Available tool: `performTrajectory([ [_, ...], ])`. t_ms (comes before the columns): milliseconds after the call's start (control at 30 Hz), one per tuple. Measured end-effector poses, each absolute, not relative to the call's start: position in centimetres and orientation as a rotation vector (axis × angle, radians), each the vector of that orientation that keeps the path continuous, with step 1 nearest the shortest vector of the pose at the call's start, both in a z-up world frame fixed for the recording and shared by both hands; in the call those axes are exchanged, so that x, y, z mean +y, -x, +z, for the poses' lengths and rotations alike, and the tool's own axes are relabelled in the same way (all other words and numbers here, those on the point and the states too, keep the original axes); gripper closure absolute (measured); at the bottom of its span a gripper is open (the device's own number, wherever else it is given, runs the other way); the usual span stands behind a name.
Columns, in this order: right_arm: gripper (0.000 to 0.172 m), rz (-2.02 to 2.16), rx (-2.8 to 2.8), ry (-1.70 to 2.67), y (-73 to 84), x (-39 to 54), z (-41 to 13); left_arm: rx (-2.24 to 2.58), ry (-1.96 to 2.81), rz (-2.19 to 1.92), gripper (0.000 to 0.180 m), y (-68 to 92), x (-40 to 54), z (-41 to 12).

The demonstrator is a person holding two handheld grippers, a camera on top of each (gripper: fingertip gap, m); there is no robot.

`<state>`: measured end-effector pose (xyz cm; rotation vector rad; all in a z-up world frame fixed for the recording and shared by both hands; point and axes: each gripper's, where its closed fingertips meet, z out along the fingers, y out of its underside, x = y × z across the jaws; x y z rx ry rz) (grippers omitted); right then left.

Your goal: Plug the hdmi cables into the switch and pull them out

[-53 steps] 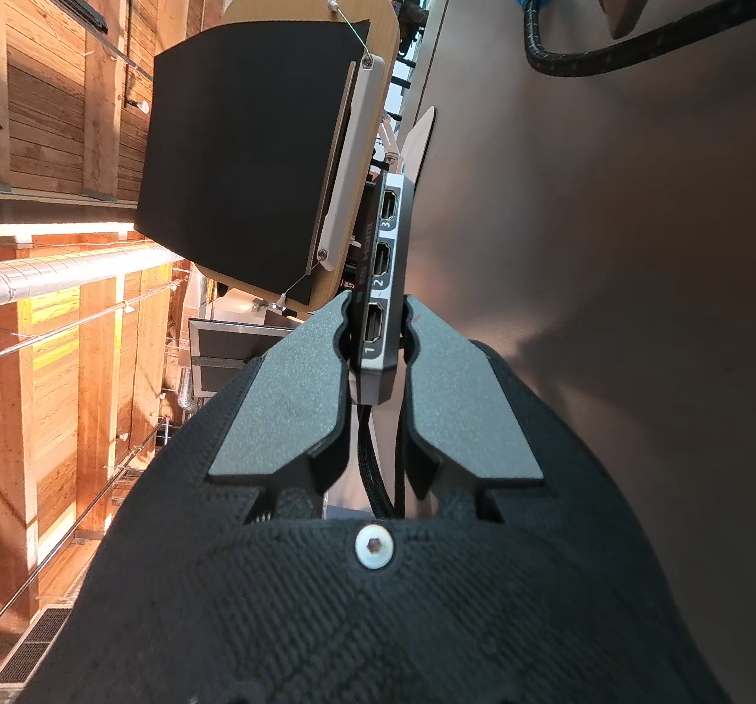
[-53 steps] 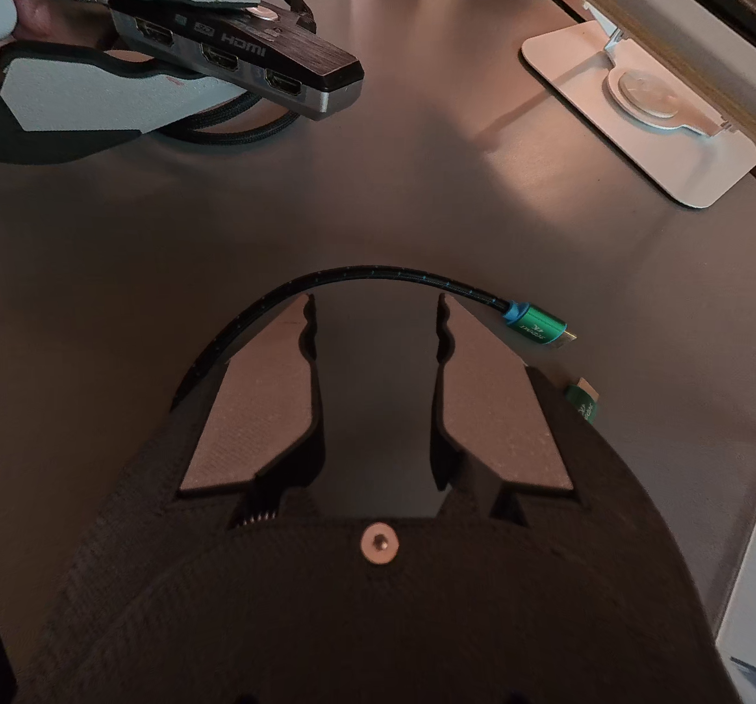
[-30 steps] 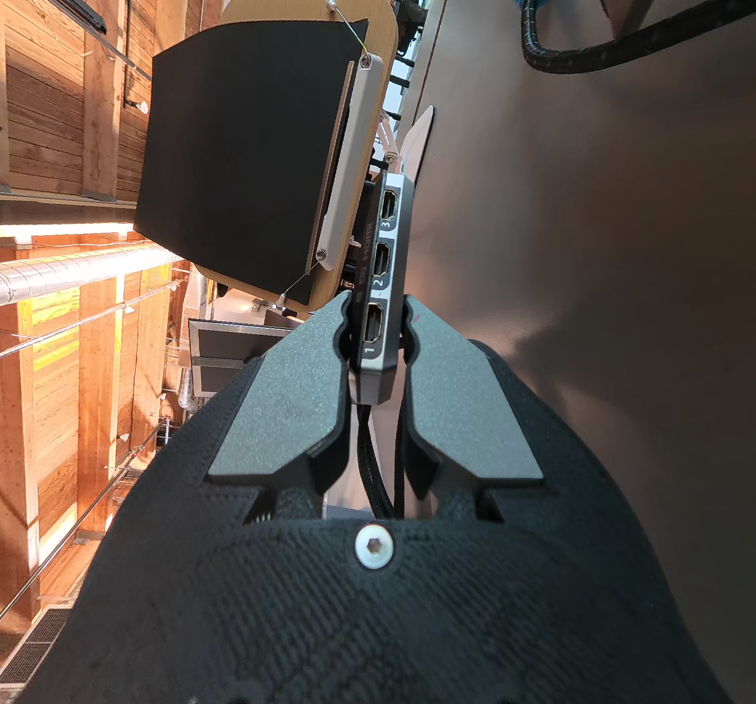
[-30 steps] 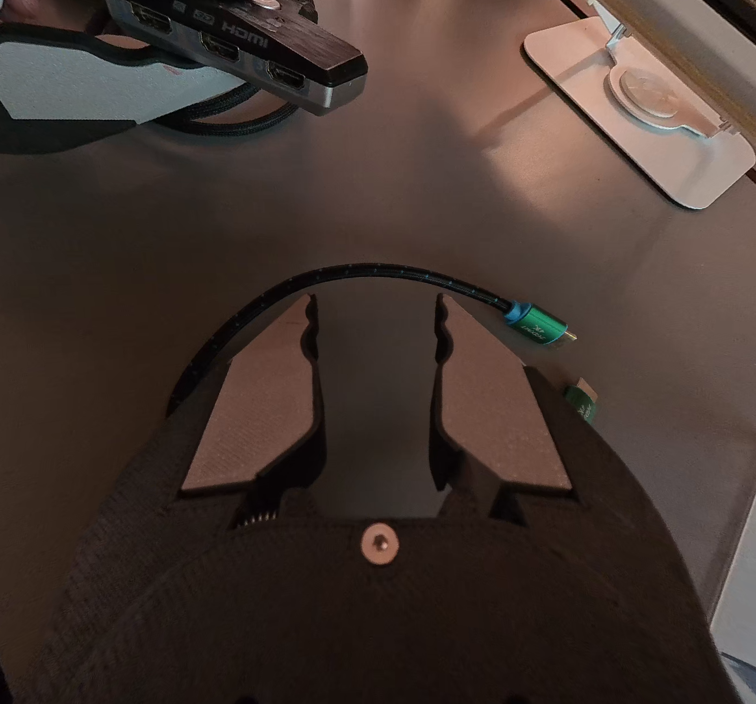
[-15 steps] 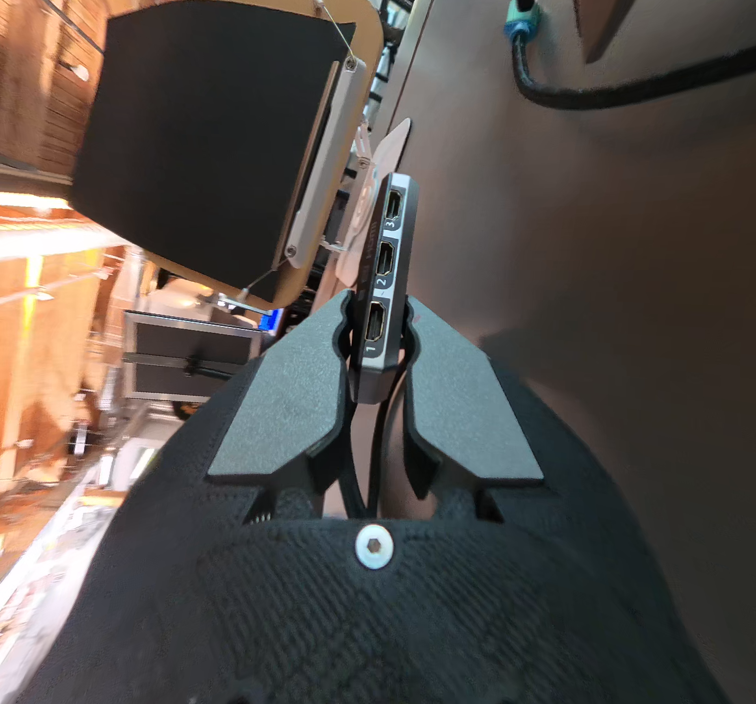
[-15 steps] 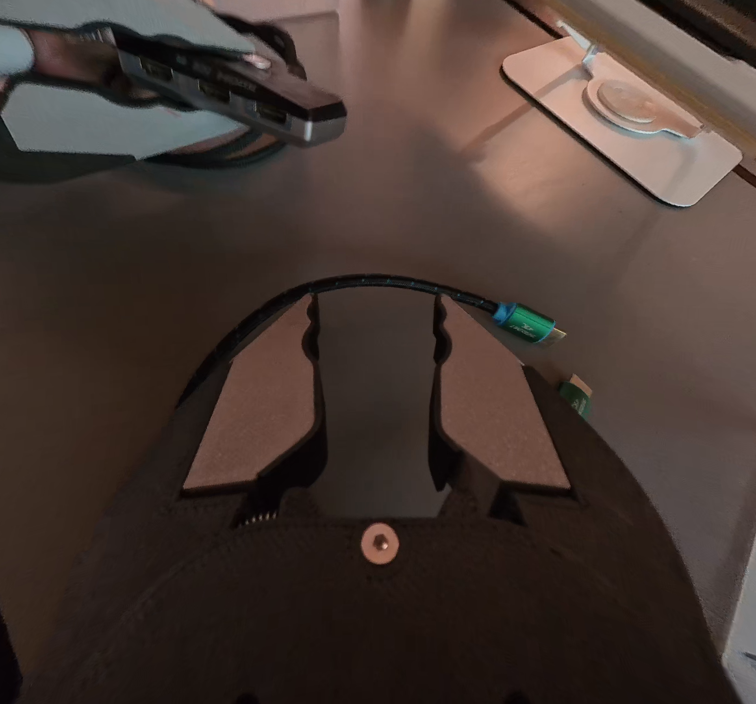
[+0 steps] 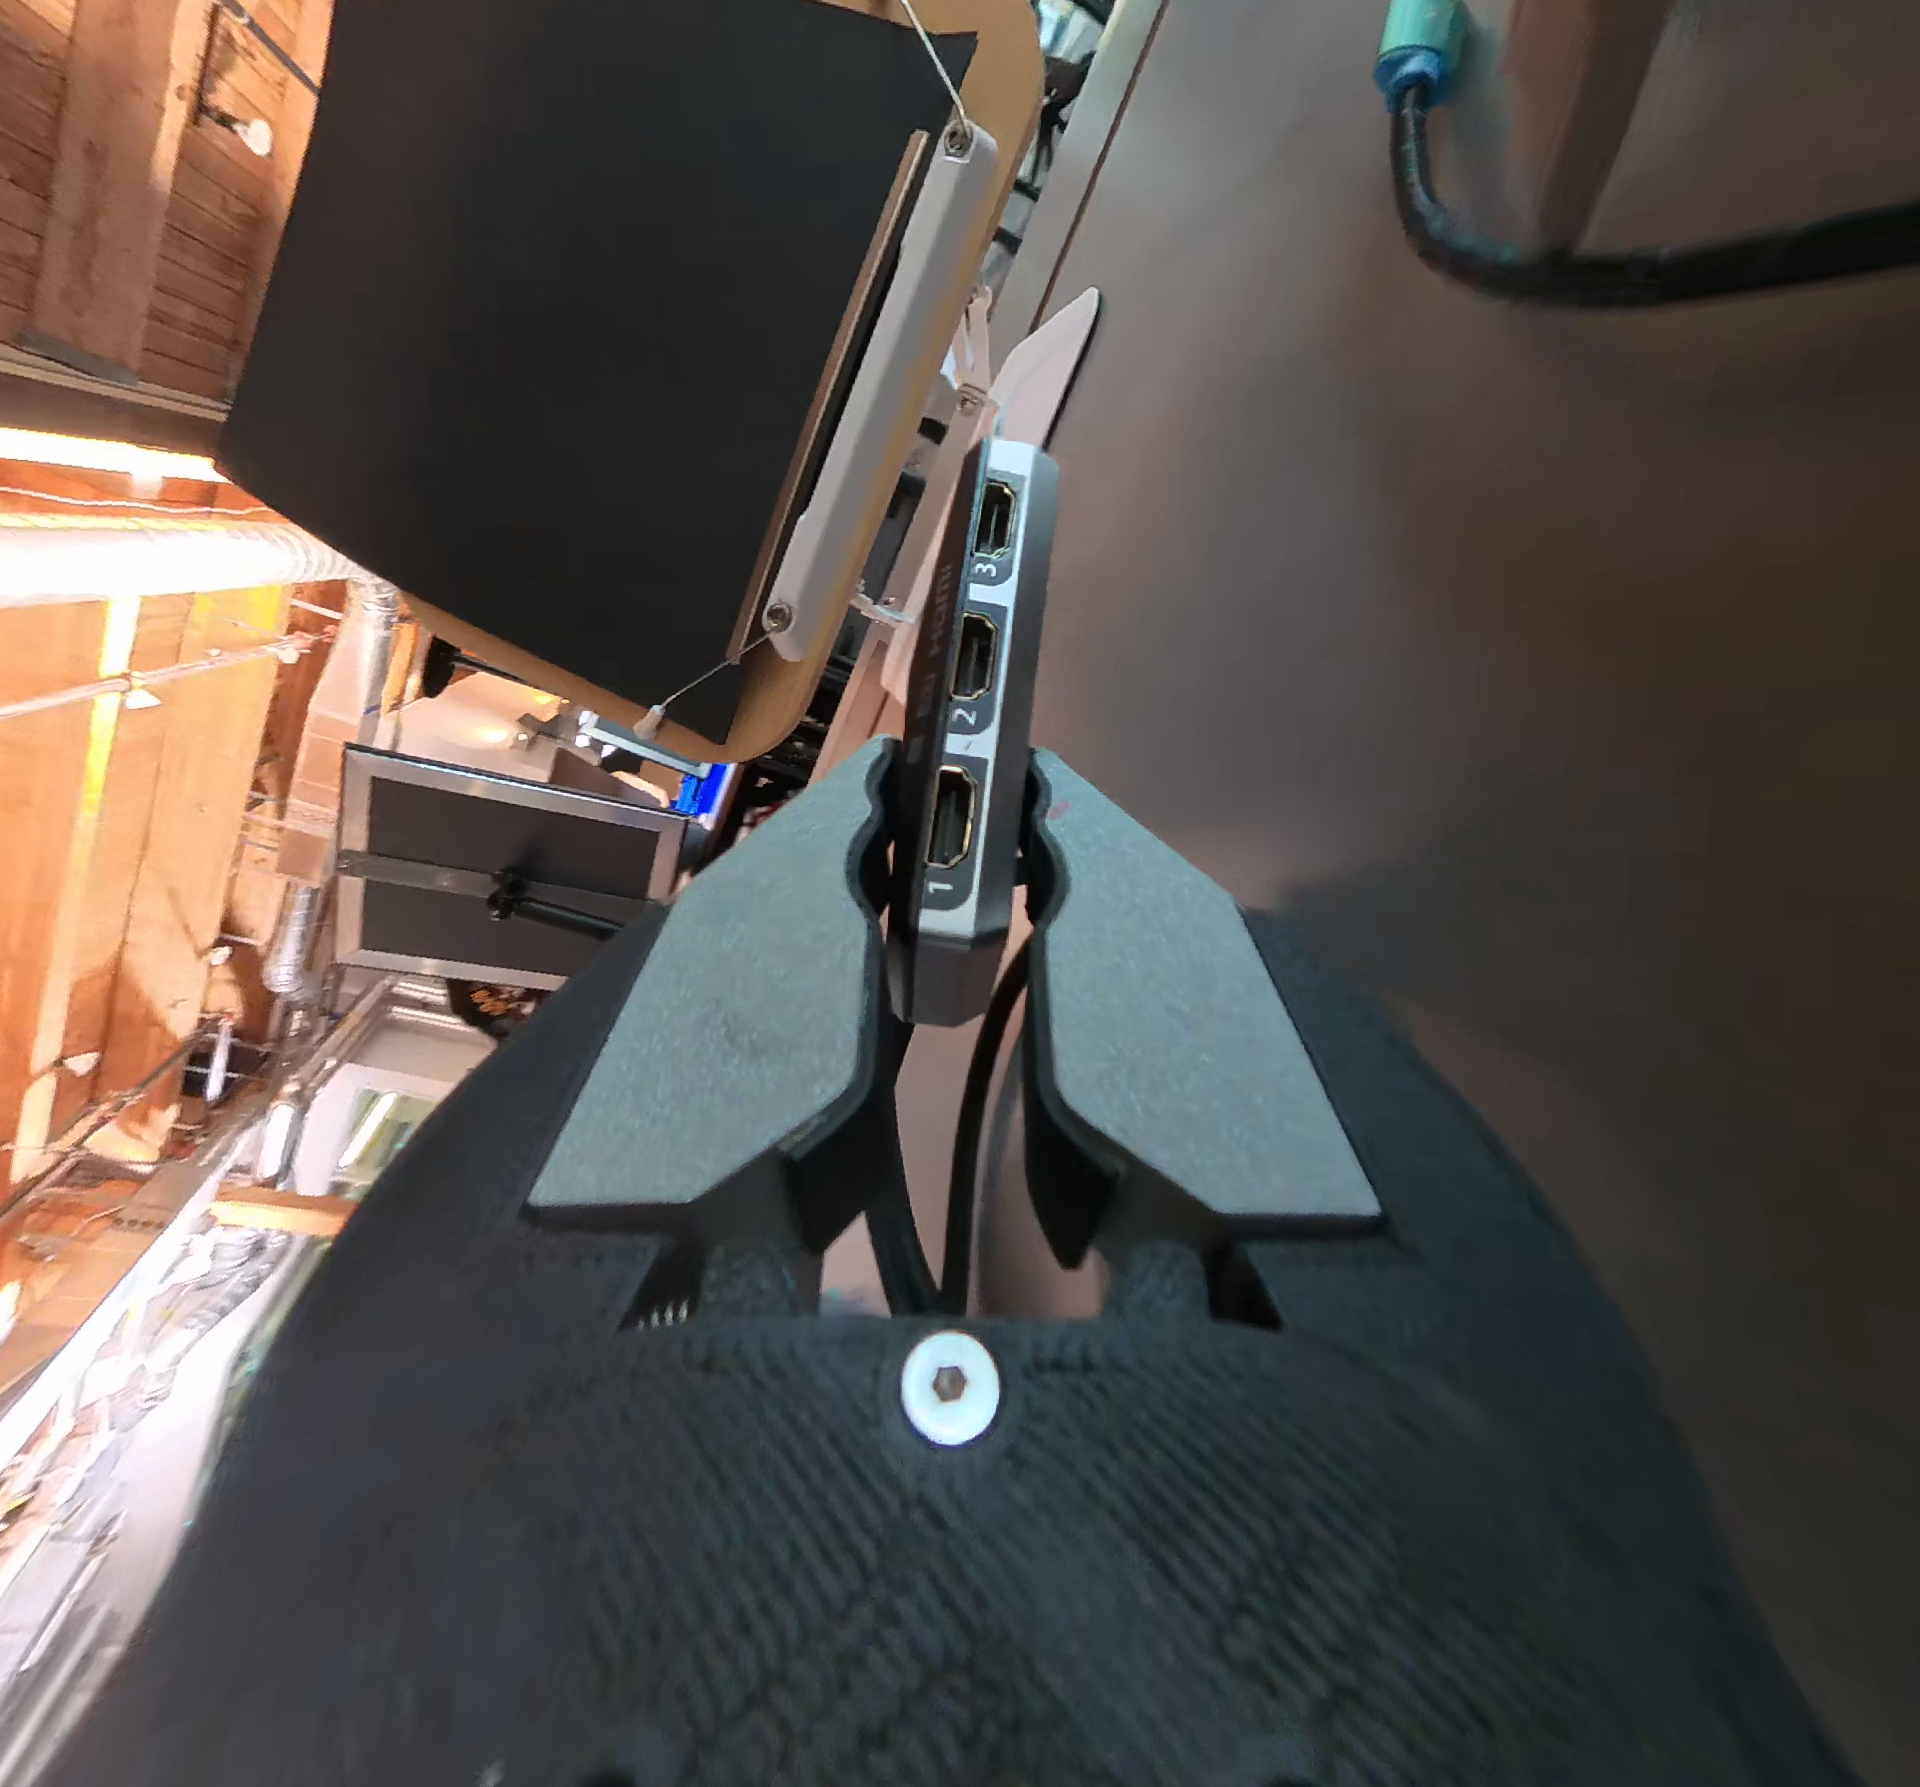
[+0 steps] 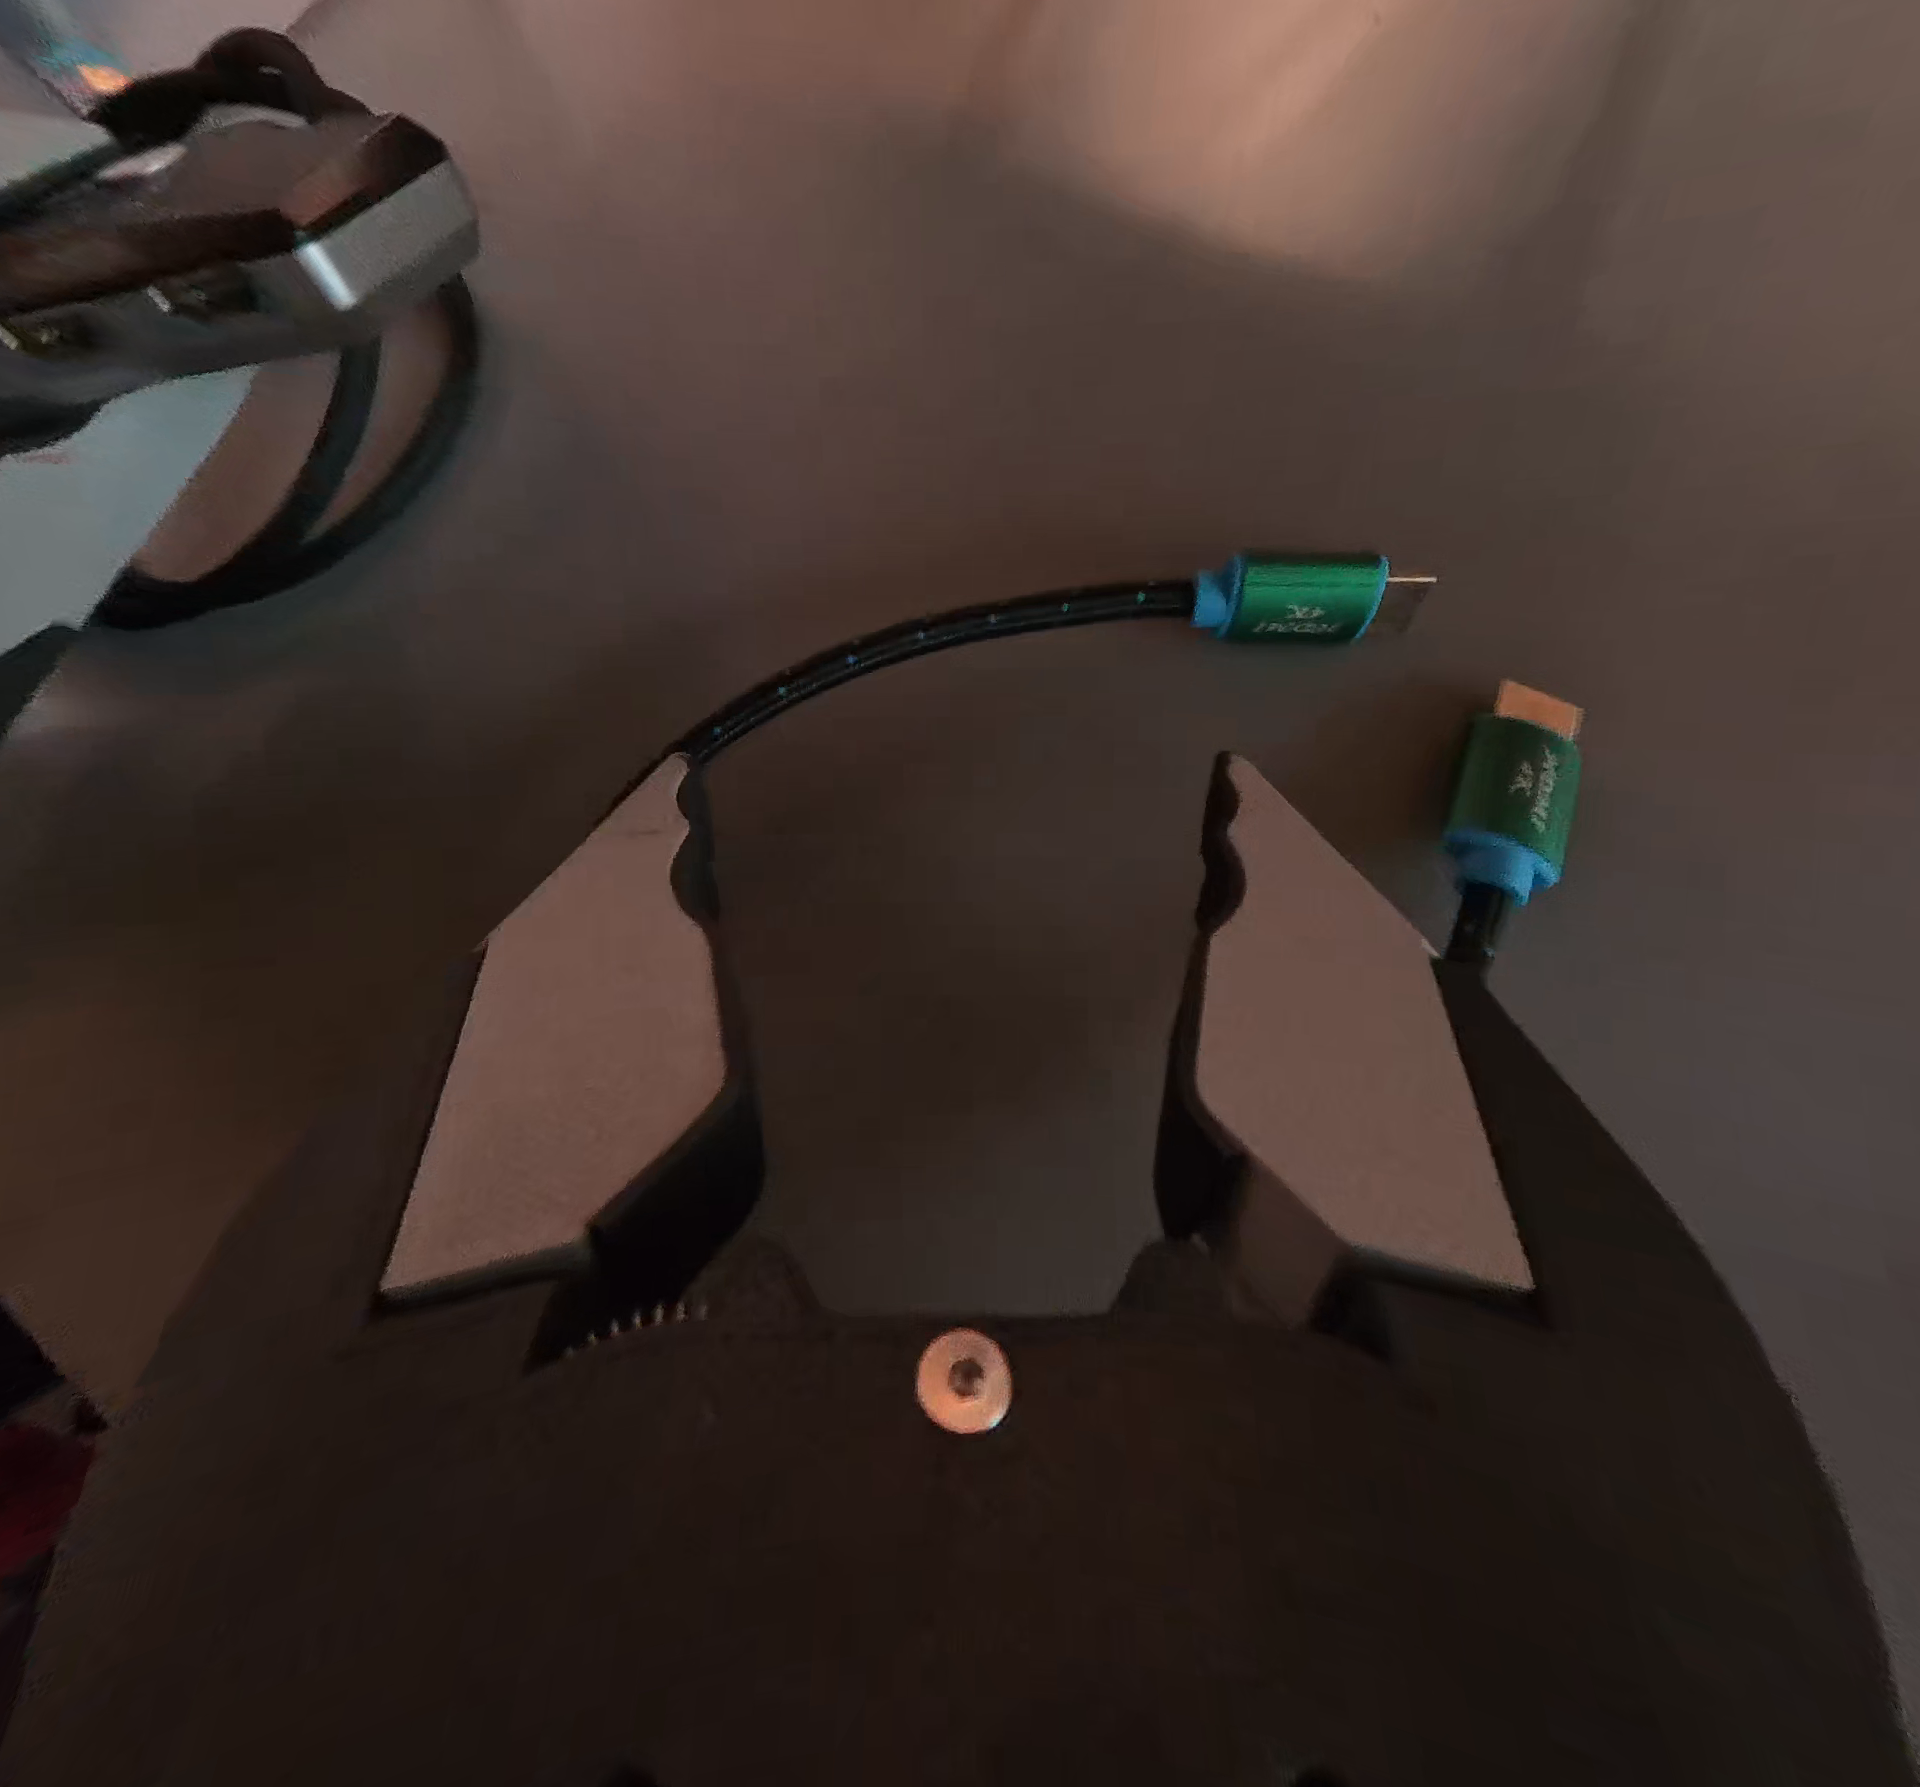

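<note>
Left gripper (image 7: 961, 838) clamps the switch (image 7: 982, 698); right gripper (image 8: 956, 844) gapes wide, bare, green plugs (image 8: 1299, 597) seemingly just beyond it.

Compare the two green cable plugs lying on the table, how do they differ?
The far plug lies sideways, tip pointing right; the near plug points away from the camera. The far plug's cable curves off left; the near plug's runs under the right gripper. Both are green with blue collars, unplugged.

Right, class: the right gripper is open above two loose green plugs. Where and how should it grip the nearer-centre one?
Grip the green shell, not the cable or metal tip. Come from above, fingers on its two long sides, since it lies flat pointing right.
</note>
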<state>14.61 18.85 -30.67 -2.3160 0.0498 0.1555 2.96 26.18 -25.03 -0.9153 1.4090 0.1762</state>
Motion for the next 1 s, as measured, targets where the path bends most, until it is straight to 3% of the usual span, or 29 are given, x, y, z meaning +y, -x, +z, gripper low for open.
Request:
performTrajectory([
  [100,0.083,0.232,0.036,2.319,-13.5,20.6,-30.8,1.398,0.908,0.198,0.161,-2.9,26.3,-24.9],
  [300,0.157,0.331,-0.452,2.368,-9.2,21.6,-31.3,1.35,0.945,0.183,0.161,-2.4,26.9,-24.2],
  [433,0.15,0.209,-0.887,2.404,-8.8,17.7,-31.5,1.339,0.969,0.157,0.161,-2.2,27.2,-24.2],
  [467,0.14,0.151,-0.921,2.409,-9.3,16.9,-31.3,1.341,0.969,0.16,0.161,-2.3,27.2,-24.2],
  [533,0.136,0.066,-0.808,2.439,-11.0,16.3,-30.4,1.345,0.964,0.171,0.161,-2.3,27.1,-24.3],
  [733,0.086,0.441,-0.283,2.223,-7.8,15.5,-25.8,1.345,0.961,0.18,0.162,-2.3,27.1,-24.3],
  [833,0.077,0.332,-0.162,2.21,-7.2,17.2,-26.7,1.344,0.962,0.18,0.161,-2.3,27.1,-24.3],
  [1000,0.09,0.208,-0.197,2.293,-6.1,20.4,-29.2,1.333,0.97,0.181,0.161,-2.1,27.3,-24.2],
])
